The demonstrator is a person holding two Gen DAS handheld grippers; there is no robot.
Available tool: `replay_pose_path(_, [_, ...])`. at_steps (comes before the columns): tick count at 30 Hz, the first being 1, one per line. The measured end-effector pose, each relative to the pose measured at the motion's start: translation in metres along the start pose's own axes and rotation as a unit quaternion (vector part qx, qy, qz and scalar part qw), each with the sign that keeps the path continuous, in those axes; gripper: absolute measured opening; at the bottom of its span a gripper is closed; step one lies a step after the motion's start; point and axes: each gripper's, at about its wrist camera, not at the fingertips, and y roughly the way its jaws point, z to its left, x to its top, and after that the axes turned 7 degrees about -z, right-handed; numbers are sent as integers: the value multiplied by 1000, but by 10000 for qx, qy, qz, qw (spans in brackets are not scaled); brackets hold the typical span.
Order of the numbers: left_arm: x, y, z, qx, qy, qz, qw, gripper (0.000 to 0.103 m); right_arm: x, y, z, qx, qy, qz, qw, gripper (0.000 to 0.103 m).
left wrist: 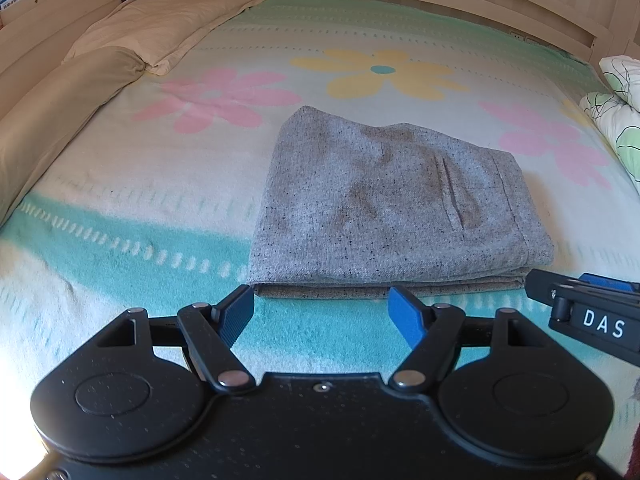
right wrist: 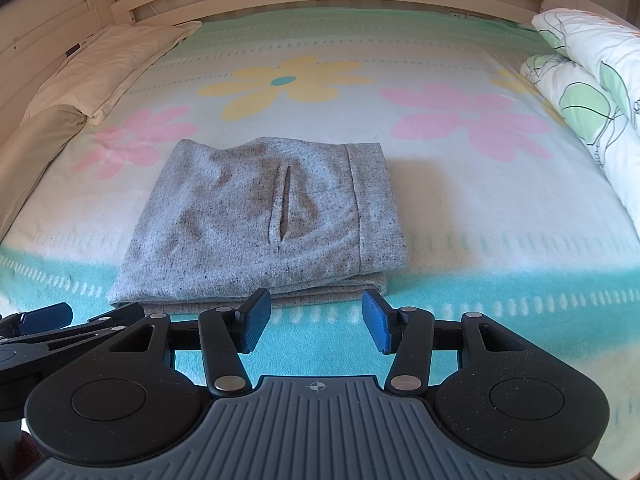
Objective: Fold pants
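Folded grey pants [left wrist: 394, 196] lie just ahead of left gripper [left wrist: 324, 314] & right gripper [right wrist: 316, 322]; both spread wide, holding nothing.

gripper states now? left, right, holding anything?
Left gripper: open, holding nothing, just short of the folded pants.
Right gripper: open, holding nothing.

Pants [left wrist: 392, 200] [right wrist: 264, 216]: grey speckled fabric, darker brownish blotches across top face. Folded into compact, roughly rectangular stack of several layers; layer edges visible along near side. Lying flat. Slit pocket on top face, gaping slightly. Stitched band along right edge. Top face mildly rumpled. Position: just ahead of left gripper [left wrist: 322, 312] fingertips, stack offset toward its right; ahead of right gripper [right wrist: 316, 318] too, offset toward its left. Neither gripper touching stack, both spread wide.
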Motion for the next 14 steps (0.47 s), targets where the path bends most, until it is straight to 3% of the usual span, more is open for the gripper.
replay_pose_path(14, [-1, 1, -1, 14, 5, 4, 10000, 75, 0, 0, -1, 6, -16, 4, 10000, 49])
